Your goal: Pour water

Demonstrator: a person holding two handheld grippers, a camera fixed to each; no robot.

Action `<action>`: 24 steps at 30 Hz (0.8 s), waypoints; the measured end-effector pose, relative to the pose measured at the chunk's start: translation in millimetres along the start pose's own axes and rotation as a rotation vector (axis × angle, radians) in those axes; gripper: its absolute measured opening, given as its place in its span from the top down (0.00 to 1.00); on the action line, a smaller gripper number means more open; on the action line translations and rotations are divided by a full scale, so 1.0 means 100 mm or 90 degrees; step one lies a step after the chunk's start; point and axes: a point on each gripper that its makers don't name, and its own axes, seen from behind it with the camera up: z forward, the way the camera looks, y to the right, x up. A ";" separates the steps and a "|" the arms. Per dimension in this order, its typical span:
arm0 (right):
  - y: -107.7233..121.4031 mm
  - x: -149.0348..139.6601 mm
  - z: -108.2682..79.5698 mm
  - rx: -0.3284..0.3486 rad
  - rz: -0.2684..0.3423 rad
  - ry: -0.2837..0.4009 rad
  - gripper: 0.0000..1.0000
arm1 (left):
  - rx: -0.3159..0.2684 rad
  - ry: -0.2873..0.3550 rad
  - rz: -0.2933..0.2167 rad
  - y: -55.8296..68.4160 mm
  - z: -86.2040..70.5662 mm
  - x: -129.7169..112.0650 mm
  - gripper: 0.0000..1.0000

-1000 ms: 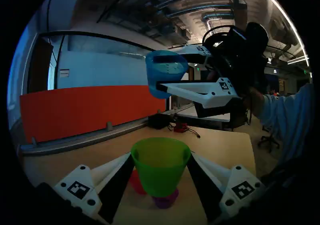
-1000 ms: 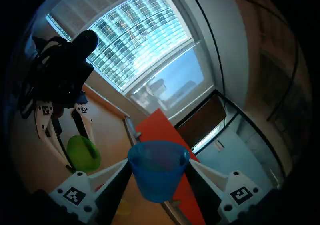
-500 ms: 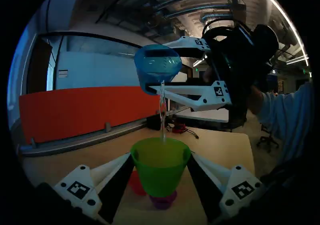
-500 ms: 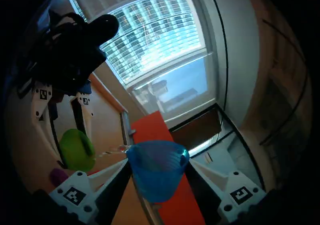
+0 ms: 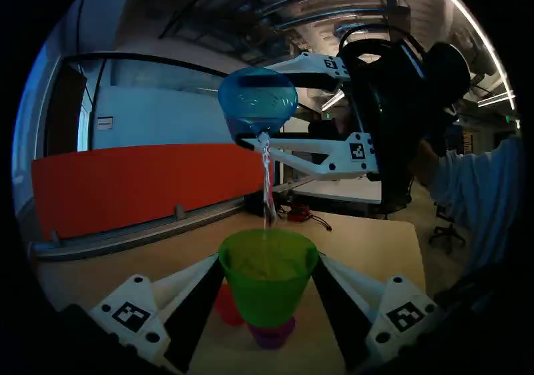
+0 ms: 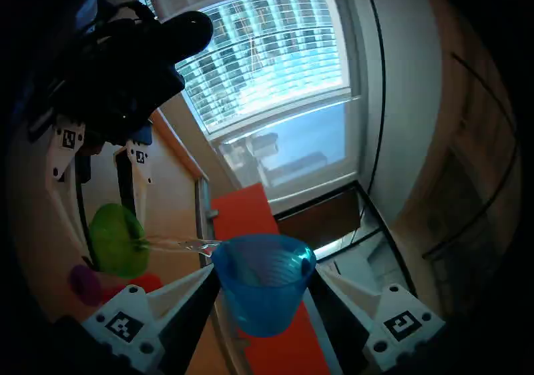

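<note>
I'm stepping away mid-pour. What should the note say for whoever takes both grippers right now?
Left gripper: shut on the green cup, held upright over the table.
Right gripper: shut on the blue cup, tilted above the green cup.
Done: the pour is under way; a water stream runs from the blue cup's rim into the green cup.
To do: hold the tilt until the blue cup looks empty, then level it.
Note: a red cup and a purple cup sit below the green cup.
</note>
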 end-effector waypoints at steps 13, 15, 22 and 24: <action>0.08 0.03 0.00 -0.016 -0.043 0.005 0.11 | -0.001 0.000 0.001 0.02 0.01 0.02 0.13; 0.09 0.04 0.00 -0.018 -0.050 0.005 0.11 | -0.002 0.000 0.000 0.02 0.01 0.03 0.13; 0.15 0.09 0.00 -0.027 -0.078 0.008 0.11 | -0.003 0.000 0.002 0.04 0.02 0.04 0.13; 0.17 0.09 0.00 -0.029 -0.086 0.008 0.11 | -0.004 0.000 0.002 0.04 0.02 0.04 0.13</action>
